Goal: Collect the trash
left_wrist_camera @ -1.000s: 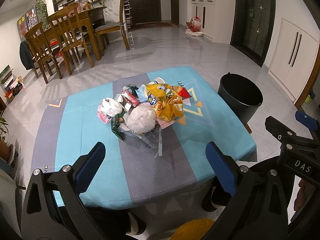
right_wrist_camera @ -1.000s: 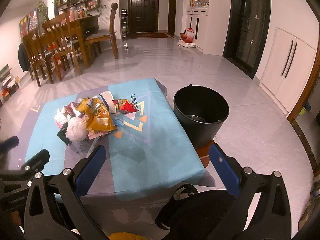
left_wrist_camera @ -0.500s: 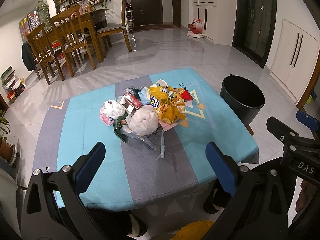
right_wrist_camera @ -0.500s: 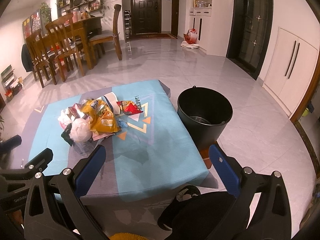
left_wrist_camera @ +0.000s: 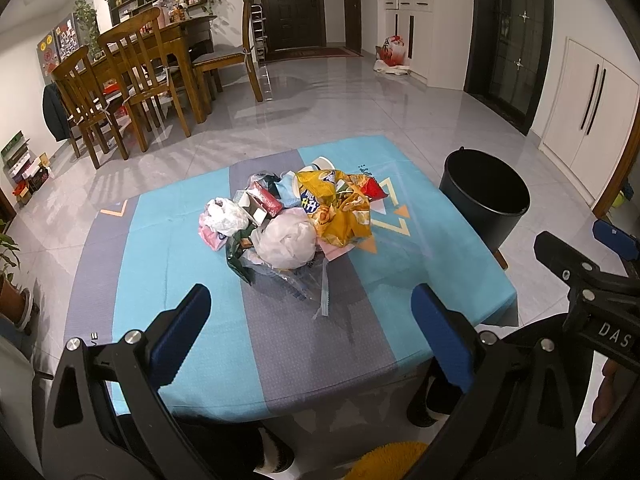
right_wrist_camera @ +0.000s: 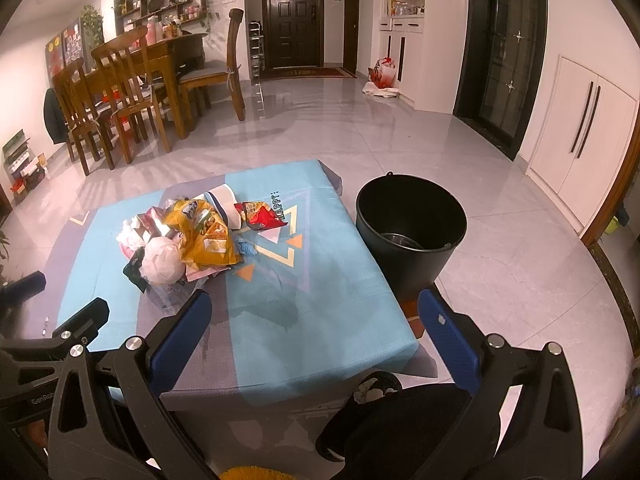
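Observation:
A pile of trash (left_wrist_camera: 292,216) lies in the middle of a low table with a blue and grey cloth (left_wrist_camera: 180,280): a white crumpled bag (left_wrist_camera: 286,240), a yellow snack bag (left_wrist_camera: 340,208), a red wrapper (right_wrist_camera: 260,214), clear plastic. The pile also shows in the right wrist view (right_wrist_camera: 188,236). A black bucket (right_wrist_camera: 410,232) stands on the floor right of the table; it shows in the left wrist view (left_wrist_camera: 484,200) too. My left gripper (left_wrist_camera: 312,320) is open and empty, short of the pile. My right gripper (right_wrist_camera: 316,320) is open and empty over the table's near right part.
A wooden dining table with chairs (left_wrist_camera: 132,80) stands at the back left. White cabinets (right_wrist_camera: 580,136) line the right wall. A dark door (right_wrist_camera: 292,20) is at the back. A plant pot (left_wrist_camera: 14,300) stands at the left. Shoes (right_wrist_camera: 372,392) show below the table's edge.
Both views have shifted slightly; the table and pile sit a little lower in frame. Both grippers stay open and empty. Nothing on the table has moved.

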The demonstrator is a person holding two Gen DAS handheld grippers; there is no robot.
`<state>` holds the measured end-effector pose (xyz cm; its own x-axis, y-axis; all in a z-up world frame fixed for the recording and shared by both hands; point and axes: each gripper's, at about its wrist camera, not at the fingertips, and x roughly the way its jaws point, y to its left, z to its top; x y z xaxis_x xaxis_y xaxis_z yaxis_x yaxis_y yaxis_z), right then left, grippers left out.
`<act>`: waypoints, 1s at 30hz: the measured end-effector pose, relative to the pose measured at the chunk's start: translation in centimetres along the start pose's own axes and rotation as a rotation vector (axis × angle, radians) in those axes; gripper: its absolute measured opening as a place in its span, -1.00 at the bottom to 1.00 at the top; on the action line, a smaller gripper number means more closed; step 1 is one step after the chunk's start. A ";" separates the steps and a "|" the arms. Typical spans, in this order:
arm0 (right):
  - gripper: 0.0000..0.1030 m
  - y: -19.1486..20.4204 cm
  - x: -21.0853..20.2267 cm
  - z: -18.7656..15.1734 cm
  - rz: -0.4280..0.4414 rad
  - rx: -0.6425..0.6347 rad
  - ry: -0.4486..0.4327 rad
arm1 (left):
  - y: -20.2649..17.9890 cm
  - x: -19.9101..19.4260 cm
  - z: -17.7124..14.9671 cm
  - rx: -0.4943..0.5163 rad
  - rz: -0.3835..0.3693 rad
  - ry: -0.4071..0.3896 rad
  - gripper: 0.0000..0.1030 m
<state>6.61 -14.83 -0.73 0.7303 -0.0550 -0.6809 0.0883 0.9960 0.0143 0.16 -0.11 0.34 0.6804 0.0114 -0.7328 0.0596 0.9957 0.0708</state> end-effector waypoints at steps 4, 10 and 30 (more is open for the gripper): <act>0.96 0.0 0.0 0.0 0.000 0.001 0.000 | 0.0 0.0 0.0 -0.001 -0.001 0.001 0.94; 0.96 0.0 0.0 0.0 0.000 0.002 0.000 | -0.1 0.4 -0.2 0.000 -0.004 0.006 0.94; 0.96 0.1 1.9 -0.5 0.158 0.023 0.031 | 0.9 3.5 -0.2 -0.036 -0.082 0.054 0.94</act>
<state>7.63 -14.80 -2.39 0.7150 0.1044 -0.6913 -0.0098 0.9902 0.1394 2.48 0.88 -2.32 0.6341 -0.0668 -0.7703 0.0868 0.9961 -0.0149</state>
